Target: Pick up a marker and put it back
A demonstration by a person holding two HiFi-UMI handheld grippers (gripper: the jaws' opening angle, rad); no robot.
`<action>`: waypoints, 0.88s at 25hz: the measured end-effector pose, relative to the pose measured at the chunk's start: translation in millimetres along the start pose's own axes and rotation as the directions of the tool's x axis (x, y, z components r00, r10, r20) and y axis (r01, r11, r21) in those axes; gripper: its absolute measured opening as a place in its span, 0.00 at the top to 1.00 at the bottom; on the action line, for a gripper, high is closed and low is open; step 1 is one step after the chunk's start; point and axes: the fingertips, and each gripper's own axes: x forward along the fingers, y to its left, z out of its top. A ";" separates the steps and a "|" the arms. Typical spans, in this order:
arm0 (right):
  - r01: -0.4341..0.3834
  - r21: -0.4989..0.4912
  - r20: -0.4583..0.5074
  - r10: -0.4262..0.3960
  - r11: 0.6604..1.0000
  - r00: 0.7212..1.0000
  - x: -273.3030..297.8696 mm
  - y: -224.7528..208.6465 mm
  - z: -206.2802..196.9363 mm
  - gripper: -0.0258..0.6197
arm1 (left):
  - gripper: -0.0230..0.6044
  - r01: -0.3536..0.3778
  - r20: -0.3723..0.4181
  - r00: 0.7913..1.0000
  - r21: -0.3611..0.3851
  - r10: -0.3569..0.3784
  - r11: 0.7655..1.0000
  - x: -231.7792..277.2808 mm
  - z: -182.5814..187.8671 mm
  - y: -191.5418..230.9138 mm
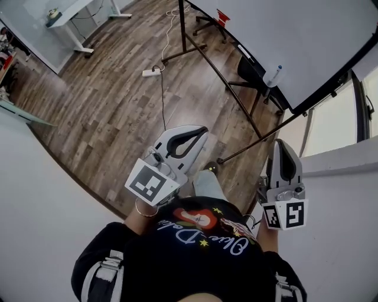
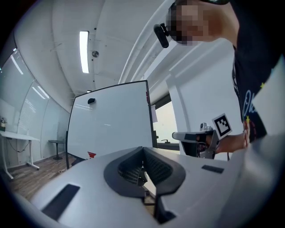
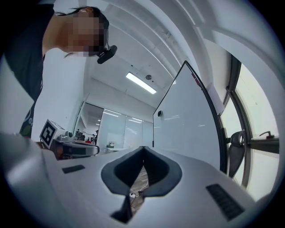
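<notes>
A white marker with a blue cap [image 1: 273, 75] lies on the ledge of the whiteboard [image 1: 283, 35], far ahead of both grippers. My left gripper [image 1: 202, 131] is held at waist height over the wood floor, jaws shut with nothing between them. To its right, my right gripper [image 1: 282, 143] is also shut and empty. In the left gripper view the jaw tips [image 2: 143, 149] meet in front of the whiteboard [image 2: 111, 120], and the right gripper [image 2: 174, 136] shows beside them. The right gripper view has its closed jaws [image 3: 143, 148] pointing past the whiteboard [image 3: 187, 120].
The whiteboard stands on a black frame with floor legs [image 1: 189, 50]. A power strip [image 1: 150, 72] and its cable lie on the floor. A black chair [image 1: 251, 74] sits under the board. A white desk [image 1: 71, 17] is at the far left, a window [image 1: 331, 124] on the right.
</notes>
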 end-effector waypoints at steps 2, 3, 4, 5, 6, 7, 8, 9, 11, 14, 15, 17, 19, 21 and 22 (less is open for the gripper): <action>-0.001 0.008 0.003 0.001 1.000 1.000 15.6 -7.9 -2.5 0.96 | 0.96 -0.008 0.004 1.000 0.007 0.008 1.000 8.9 0.8 14.8; -0.003 0.008 0.001 0.003 1.000 1.000 22.9 -11.6 -4.9 0.96 | 0.96 -0.010 0.005 1.000 0.013 0.010 1.000 14.2 1.0 21.5; -0.004 0.008 -0.002 0.004 1.000 1.000 29.8 -15.8 -7.6 0.96 | 0.96 -0.011 0.006 1.000 0.019 0.011 1.000 20.0 1.1 27.3; -0.002 0.010 -0.004 0.002 1.000 1.000 36.4 -20.7 -10.3 0.96 | 0.96 -0.009 0.006 1.000 0.026 0.009 1.000 26.0 1.1 32.4; 0.001 0.014 -0.003 -0.001 1.000 1.000 42.9 -25.9 -12.5 0.96 | 0.96 -0.006 0.005 1.000 0.030 0.006 1.000 32.1 0.6 37.2; 0.005 0.017 0.000 -0.005 1.000 1.000 49.6 -30.9 -14.3 0.96 | 0.96 -0.001 0.004 1.000 0.033 0.001 0.999 38.4 -0.3 42.5; 0.008 0.017 0.001 -0.008 1.000 1.000 56.3 -35.7 -15.8 0.96 | 0.96 0.001 0.001 1.000 0.034 -0.001 0.999 44.9 -1.4 48.4; 0.011 0.012 0.000 -0.011 1.000 1.000 63.2 -40.6 -17.3 0.96 | 0.96 0.002 -0.001 1.000 0.032 -0.002 0.999 51.7 -2.6 54.5; 0.019 -0.004 -0.011 -0.019 1.000 1.000 76.0 -51.8 -20.6 0.96 | 0.96 0.001 -0.005 1.000 0.025 -0.001 1.000 65.6 -4.9 65.5; 0.040 -0.008 -0.020 -0.040 0.999 0.999 91.5 -71.4 -26.9 0.96 | 0.96 0.002 -0.012 1.000 0.018 -0.002 1.000 86.1 -9.5 80.0; 0.046 -0.005 -0.021 -0.046 0.999 0.999 95.8 -77.8 -29.2 0.96 | 0.96 0.003 -0.015 1.000 0.018 -0.002 1.000 92.8 -11.2 84.6; 0.061 -0.001 -0.023 -0.061 0.998 0.998 104.2 -91.2 -34.2 0.96 | 0.96 0.008 -0.027 1.000 0.026 -0.008 1.000 107.1 -14.7 93.2; 0.076 0.002 -0.023 -0.076 0.997 0.997 113.1 -105.0 -37.9 0.96 | 0.96 0.025 -0.033 0.999 0.038 -0.023 0.999 123.5 -16.8 100.2; 0.087 0.005 -0.027 -0.087 0.996 0.996 120.6 -115.6 -41.1 0.96 | 0.96 0.039 -0.026 0.999 0.047 -0.038 0.998 137.3 -16.8 105.6; 0.090 0.004 -0.030 -0.090 0.996 0.995 124.0 -119.4 -42.9 0.96 | 0.96 0.041 -0.025 0.999 0.049 -0.040 0.998 142.4 -17.5 108.9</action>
